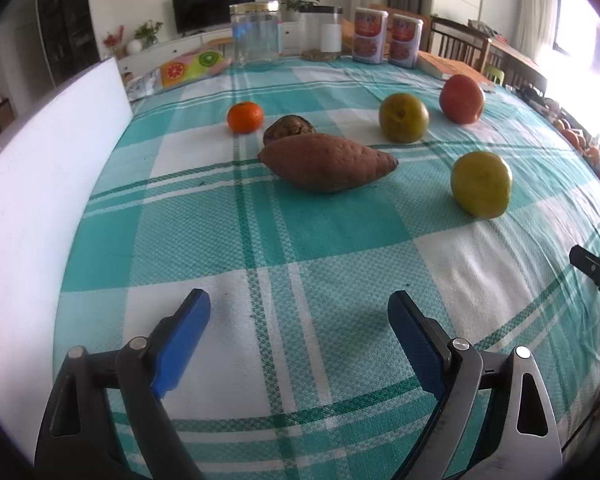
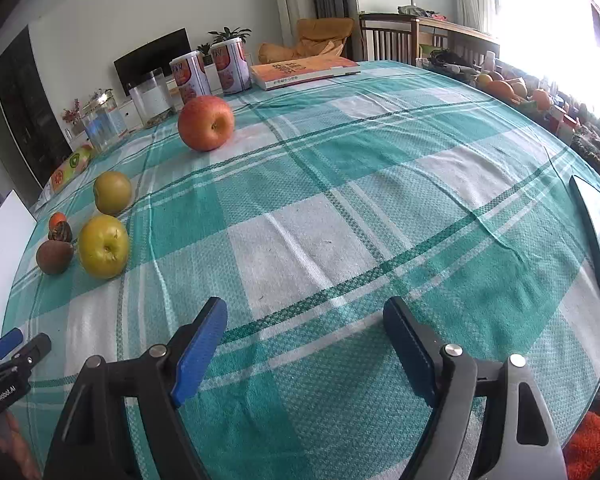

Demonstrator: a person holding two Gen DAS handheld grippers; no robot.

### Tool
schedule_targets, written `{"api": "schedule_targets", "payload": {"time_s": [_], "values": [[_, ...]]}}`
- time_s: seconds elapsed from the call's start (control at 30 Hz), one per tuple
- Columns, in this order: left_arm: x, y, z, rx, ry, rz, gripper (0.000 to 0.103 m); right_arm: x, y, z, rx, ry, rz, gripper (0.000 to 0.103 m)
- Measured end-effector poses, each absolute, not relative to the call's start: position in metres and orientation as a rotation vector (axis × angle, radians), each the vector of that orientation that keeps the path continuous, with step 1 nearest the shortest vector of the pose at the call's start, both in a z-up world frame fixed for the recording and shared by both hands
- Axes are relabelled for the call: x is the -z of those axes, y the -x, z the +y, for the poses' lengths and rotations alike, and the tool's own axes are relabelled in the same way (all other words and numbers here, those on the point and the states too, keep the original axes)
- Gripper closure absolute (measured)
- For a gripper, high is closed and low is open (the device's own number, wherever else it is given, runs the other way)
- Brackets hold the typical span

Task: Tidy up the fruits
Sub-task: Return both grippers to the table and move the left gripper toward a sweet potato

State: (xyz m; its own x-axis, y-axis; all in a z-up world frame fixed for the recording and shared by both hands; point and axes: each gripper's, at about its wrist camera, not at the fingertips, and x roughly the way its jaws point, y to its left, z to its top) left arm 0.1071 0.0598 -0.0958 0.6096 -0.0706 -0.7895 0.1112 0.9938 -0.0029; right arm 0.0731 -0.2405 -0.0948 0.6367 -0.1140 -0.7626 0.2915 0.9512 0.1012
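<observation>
On the teal checked tablecloth [image 1: 300,240] lie a sweet potato [image 1: 326,162], a small brown fruit [image 1: 288,128] behind it, a tangerine [image 1: 245,117], two yellow-green apples [image 1: 481,189] [image 1: 403,117] and a red apple [image 1: 461,98]. My left gripper [image 1: 300,304] is open and empty, well short of the sweet potato. My right gripper [image 2: 304,312] is open and empty over bare cloth. In the right wrist view the red apple [image 2: 206,128] is far ahead left, the yellow apples [image 2: 103,246] [image 2: 112,193] and the sweet potato's end [image 2: 54,257] at left.
A white board [image 1: 40,220] stands along the table's left edge. Glass jars [image 1: 256,34], two printed canisters [image 1: 370,35] and a book [image 2: 304,70] stand at the far edge. A tablet [image 2: 598,232] lies at the right. The right gripper's tip shows at right [image 1: 592,266].
</observation>
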Motion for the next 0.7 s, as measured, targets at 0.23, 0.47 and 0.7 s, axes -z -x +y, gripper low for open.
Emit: {"api": "schedule_targets", "payload": {"time_s": [0.23, 0.47, 0.7], "values": [[0.097, -0.108, 0.051, 0.111, -0.069, 0.922, 0.005, 0.092, -0.072, -0.237, 0.277, -0.189, 0.842, 0.019], [0.097, -0.108, 0.051, 0.111, -0.069, 0.922, 0.005, 0.064, -0.056, -0.226, 0.365, -0.077, 0.682, 0.016], [0.097, -0.107, 0.05, 0.111, -0.069, 0.922, 0.005, 0.072, -0.061, -0.237, 0.39, -0.116, 0.732, 0.016]]}}
